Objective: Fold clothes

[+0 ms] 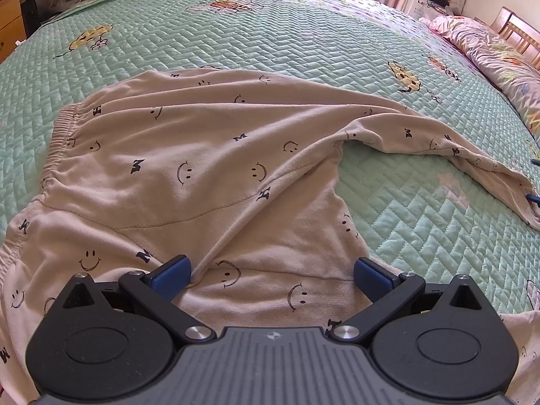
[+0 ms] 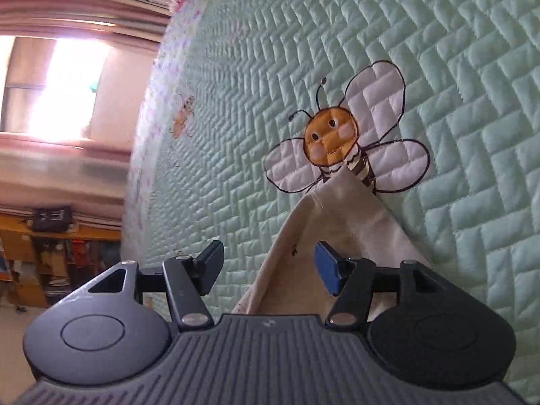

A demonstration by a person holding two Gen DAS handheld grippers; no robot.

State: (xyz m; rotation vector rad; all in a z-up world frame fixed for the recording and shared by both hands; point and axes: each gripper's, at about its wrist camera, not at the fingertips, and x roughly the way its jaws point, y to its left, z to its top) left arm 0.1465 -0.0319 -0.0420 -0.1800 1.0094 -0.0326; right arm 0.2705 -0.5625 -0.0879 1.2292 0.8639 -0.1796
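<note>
Right gripper open (wrist view only), bee patch

Stock lying in view, by kind:

- Beige smiley-print trousers: one pair, spreading across the middle of the left wrist view; its cuff end is showing at lower centre of the right wrist view.
- Mint quilted bedspread: one, filling both views.
- Embroidered bee: one, sitting right of centre in the right wrist view.
- Floral duvet: one, lying at upper right.
- Wooden desk: one, standing at upper left.
</note>
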